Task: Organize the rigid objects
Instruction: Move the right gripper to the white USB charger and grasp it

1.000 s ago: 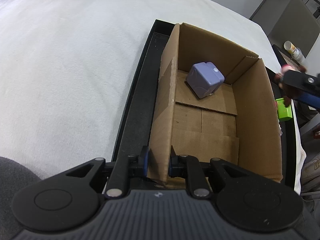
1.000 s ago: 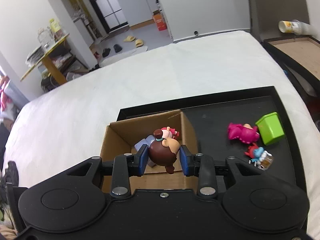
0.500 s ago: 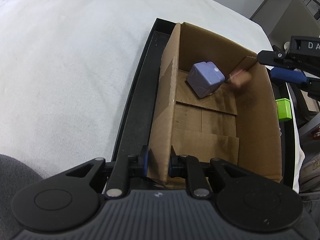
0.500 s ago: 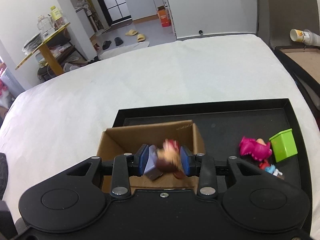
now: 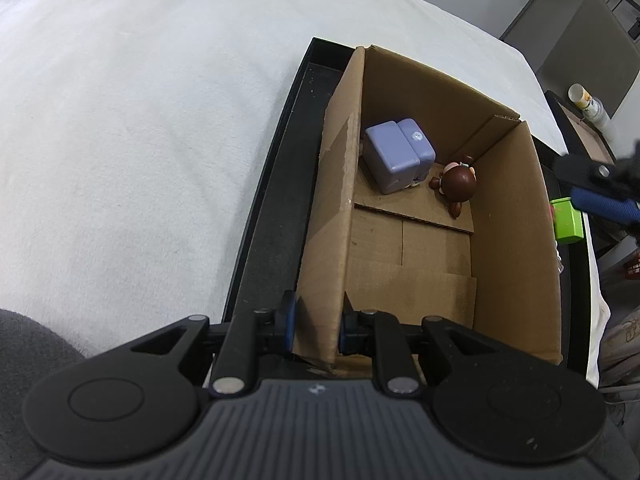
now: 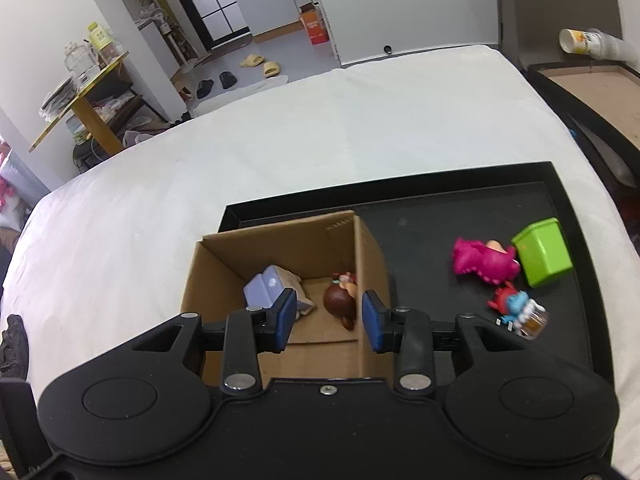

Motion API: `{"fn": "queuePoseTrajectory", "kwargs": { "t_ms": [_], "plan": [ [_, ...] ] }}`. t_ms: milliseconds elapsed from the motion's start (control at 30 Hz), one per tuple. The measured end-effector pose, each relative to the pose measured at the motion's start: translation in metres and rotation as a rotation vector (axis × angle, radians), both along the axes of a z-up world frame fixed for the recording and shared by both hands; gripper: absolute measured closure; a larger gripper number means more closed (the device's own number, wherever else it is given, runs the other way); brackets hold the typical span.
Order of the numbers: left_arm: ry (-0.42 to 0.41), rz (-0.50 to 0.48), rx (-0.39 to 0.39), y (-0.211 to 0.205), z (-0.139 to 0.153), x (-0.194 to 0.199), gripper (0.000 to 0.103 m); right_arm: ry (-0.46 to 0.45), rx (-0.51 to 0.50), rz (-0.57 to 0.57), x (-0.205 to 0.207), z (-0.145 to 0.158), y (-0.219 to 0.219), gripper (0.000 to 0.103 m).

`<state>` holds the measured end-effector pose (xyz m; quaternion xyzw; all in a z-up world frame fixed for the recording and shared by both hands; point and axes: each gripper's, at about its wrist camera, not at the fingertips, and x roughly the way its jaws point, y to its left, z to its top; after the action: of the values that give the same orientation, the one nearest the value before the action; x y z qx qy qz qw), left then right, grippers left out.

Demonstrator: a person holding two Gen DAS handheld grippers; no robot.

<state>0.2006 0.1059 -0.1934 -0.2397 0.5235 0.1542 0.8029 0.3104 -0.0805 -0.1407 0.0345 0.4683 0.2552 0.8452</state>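
Observation:
An open cardboard box [image 5: 508, 248] stands at the left end of a black tray [image 6: 420, 216]. My left gripper [image 5: 318, 324] is shut on the box's near left wall. Inside the box lie a purple cube [image 5: 396, 156] and a brown-haired doll [image 5: 456, 186], side by side at the far end. My right gripper [image 6: 329, 314] hovers above the box; its jaws are opening and nothing is between them. The doll [image 6: 340, 300] rests on the box floor below them. In the left wrist view, one of its blue fingers [image 5: 600, 206] shows at the right edge.
On the tray right of the box lie a pink dinosaur figure [image 6: 480, 262], a green cube [image 6: 544, 252] and a small red-and-blue figure [image 6: 516, 308]. The tray sits on a white sheet [image 6: 280, 140]. A wooden tray [image 6: 592, 88] stands beyond the right edge.
The right gripper let go of the doll, which fell into the box and now lies beside the purple cube. The purple cube shifted slightly left. The left gripper kept still.

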Motion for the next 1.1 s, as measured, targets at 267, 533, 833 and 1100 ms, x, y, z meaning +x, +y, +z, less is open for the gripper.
{"fn": "queuePoseTrajectory", "kwargs": {
  "t_ms": [267, 533, 833, 1100],
  "plan": [
    [0.002, 0.000, 0.008, -0.001, 0.000, 0.001, 0.085, 0.008, -0.002, -0.061, 0.000, -0.002, -0.028, 0.061],
    [0.006, 0.005, 0.014, -0.002, 0.000, 0.001, 0.085, 0.017, -0.022, -0.093, -0.002, -0.009, -0.051, 0.053],
    [0.009, 0.013, 0.015, -0.002, -0.001, 0.002, 0.086, 0.065, -0.048, -0.160, 0.002, -0.034, -0.074, 0.050],
    [0.014, 0.013, 0.014, -0.002, -0.002, 0.003, 0.086, 0.099, -0.063, -0.189, 0.004, -0.057, -0.083, 0.050]
  ]
}}
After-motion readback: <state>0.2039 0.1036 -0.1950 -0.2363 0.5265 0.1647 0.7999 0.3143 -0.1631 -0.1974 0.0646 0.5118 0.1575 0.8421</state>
